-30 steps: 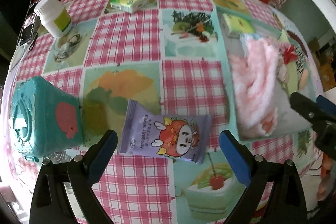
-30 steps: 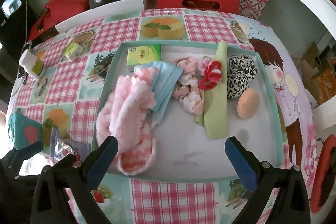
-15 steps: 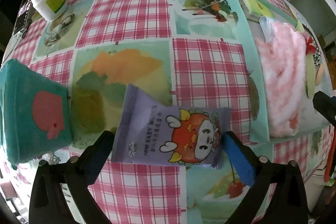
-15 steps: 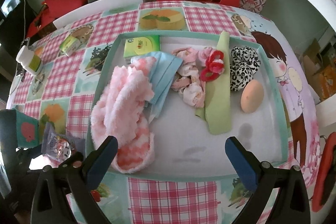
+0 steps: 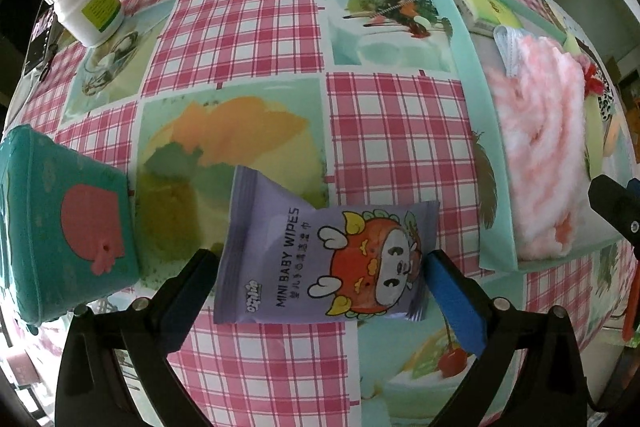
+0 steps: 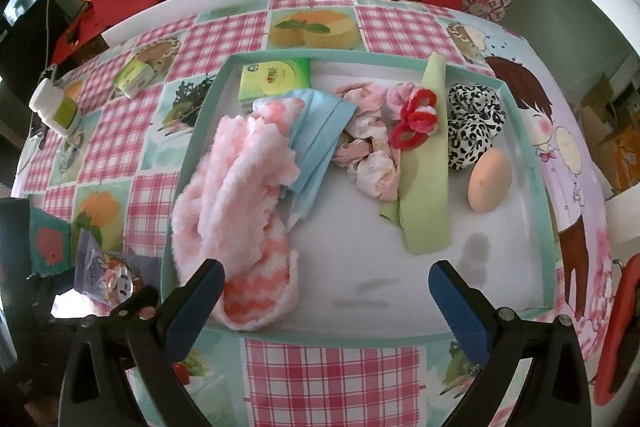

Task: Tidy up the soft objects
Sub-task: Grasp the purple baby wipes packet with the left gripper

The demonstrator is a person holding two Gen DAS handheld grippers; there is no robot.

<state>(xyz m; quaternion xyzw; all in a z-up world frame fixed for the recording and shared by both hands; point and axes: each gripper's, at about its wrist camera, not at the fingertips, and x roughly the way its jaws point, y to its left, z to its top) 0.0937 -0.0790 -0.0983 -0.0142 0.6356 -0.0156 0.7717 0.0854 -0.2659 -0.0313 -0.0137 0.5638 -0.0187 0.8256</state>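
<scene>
Left wrist view: wipes pack lies flat (long axis crosswise).

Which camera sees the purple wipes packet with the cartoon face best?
The left wrist view: the wipes packet fills the middle, lettering readable. The right wrist view shows it small and shiny at the lower left edge.

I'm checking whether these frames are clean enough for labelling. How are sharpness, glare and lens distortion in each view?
Left wrist view: sharp in the middle, the print on the baby wipes pack is readable; strong fisheye bulge bends the checked tablecloth; dark corners. Right wrist view: the tray and the pink fluffy sock are clear, no strong glare; a blown-out bright patch sits at lower left, and the edges curve.
</scene>
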